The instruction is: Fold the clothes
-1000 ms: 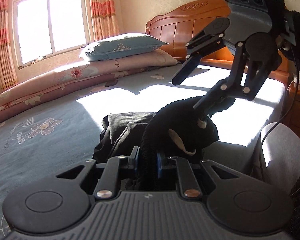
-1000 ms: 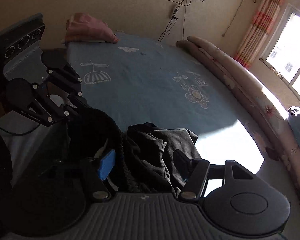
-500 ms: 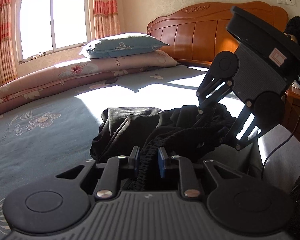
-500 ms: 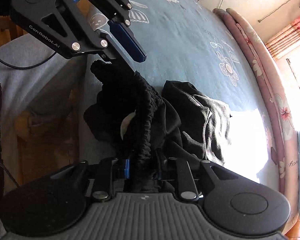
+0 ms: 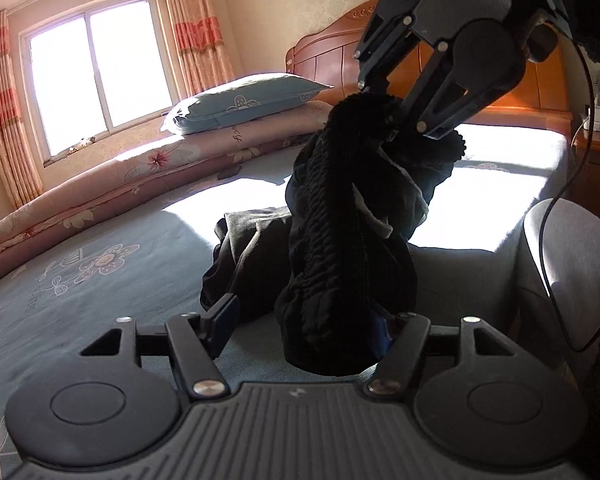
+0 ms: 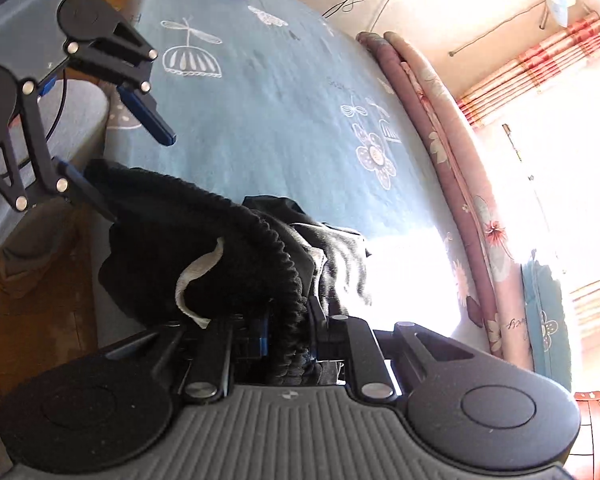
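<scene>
A black garment point(image 5: 340, 240) with a ribbed elastic waistband hangs from my right gripper point(image 5: 384, 114), which is shut on its top edge above the bed. In the right wrist view the waistband point(image 6: 276, 248) runs between that right gripper's point(image 6: 290, 320) closed fingers, and a white inner label point(image 6: 196, 272) shows. My left gripper point(image 5: 304, 320) is open wide; the hanging waistband sits between its fingers, against the right one. From the right wrist view the left gripper point(image 6: 140, 176) is spread at the garment's far edge. The garment's dark grey remainder point(image 5: 252, 248) lies crumpled on the sheet.
The blue flowered bed sheet point(image 5: 80, 280) stretches left and ahead. A blue pillow point(image 5: 244, 100) rests on a rolled pink quilt point(image 5: 140, 172) by the wooden headboard point(image 5: 324, 64). A grey padded seat point(image 5: 572, 248) with a cable stands at the bed's right edge.
My left gripper has opened and let go of the waistband. My right gripper, still shut on the waistband, has risen and lifted that end of the garment above the bed.
</scene>
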Action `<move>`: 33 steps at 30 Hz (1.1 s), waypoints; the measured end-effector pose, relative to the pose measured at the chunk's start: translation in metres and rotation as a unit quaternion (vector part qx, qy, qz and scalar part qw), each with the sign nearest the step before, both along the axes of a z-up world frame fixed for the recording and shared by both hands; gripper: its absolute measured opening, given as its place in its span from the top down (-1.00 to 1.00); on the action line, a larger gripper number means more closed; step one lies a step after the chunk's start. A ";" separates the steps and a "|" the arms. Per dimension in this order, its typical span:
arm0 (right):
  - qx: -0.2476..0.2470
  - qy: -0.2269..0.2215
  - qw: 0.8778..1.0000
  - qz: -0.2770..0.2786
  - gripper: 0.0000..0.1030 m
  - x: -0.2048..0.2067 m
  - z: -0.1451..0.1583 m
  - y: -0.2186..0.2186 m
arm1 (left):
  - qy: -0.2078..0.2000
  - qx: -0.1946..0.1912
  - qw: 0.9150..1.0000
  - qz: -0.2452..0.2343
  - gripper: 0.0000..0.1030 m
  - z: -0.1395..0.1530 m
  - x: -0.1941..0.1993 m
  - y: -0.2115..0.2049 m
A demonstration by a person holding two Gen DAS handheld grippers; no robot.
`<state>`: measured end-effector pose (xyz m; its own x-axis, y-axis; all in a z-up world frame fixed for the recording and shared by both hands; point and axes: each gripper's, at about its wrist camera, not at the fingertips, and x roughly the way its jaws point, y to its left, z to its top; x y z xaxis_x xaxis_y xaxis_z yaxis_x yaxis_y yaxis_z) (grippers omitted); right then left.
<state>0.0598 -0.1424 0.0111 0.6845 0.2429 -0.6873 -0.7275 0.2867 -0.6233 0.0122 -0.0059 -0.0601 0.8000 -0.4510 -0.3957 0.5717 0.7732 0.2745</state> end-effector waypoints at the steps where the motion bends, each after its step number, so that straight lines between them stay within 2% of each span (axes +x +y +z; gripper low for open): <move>1: 0.005 -0.007 1.000 -0.005 0.63 0.000 0.007 -0.001 | -0.019 0.005 1.000 -0.001 -0.35 -0.002 -0.001 -0.004; 3: 0.015 -0.021 1.000 -0.014 0.63 -0.001 0.021 -0.003 | -0.051 0.007 0.999 -0.007 -0.37 -0.006 -0.002 -0.012; 6: 0.023 -0.036 0.999 -0.016 0.63 -0.003 0.035 -0.003 | -0.073 0.001 0.997 -0.012 -0.37 -0.014 0.001 -0.019; 9: 0.031 -0.042 0.998 -0.017 0.63 -0.010 0.049 -0.005 | -0.067 -0.042 0.997 -0.012 -0.36 -0.012 0.009 -0.016; 10: 0.031 -0.045 0.998 -0.017 0.63 -0.014 0.052 -0.005 | -0.054 -0.061 0.997 -0.015 -0.23 -0.009 0.012 -0.013; 12: 0.031 -0.049 0.998 -0.019 0.63 -0.020 0.057 -0.003 | -0.021 -0.098 0.995 -0.020 0.25 -0.002 0.020 -0.008; 13: 0.032 -0.049 0.998 -0.021 0.63 -0.017 0.057 -0.003 | -0.014 -0.106 0.994 -0.016 0.55 0.000 0.022 -0.006; 14: 0.033 -0.049 0.998 -0.024 0.63 -0.014 0.056 -0.003 | -0.008 -0.113 0.993 -0.012 0.58 0.003 0.024 -0.005; 19: 0.045 -0.033 0.998 -0.043 0.62 -0.001 0.055 -0.009 | -0.056 -0.124 0.989 0.056 0.69 0.031 0.028 0.013; 22: 0.061 -0.018 0.997 -0.048 0.62 -0.001 0.050 -0.014 | -0.093 -0.112 0.986 0.074 0.70 0.053 0.032 0.013; 28: 0.120 0.000 0.991 -0.059 0.41 -0.012 0.037 -0.031 | -0.130 -0.072 0.986 0.073 0.70 0.087 0.051 -0.008; 31: 0.164 0.017 0.985 -0.060 0.22 -0.021 0.034 -0.047 | -0.145 -0.039 0.987 0.061 0.69 0.099 0.065 -0.029; 33: 0.192 0.028 0.979 -0.061 0.03 -0.028 0.032 -0.059 | -0.149 -0.024 0.987 0.056 0.69 0.106 0.072 -0.041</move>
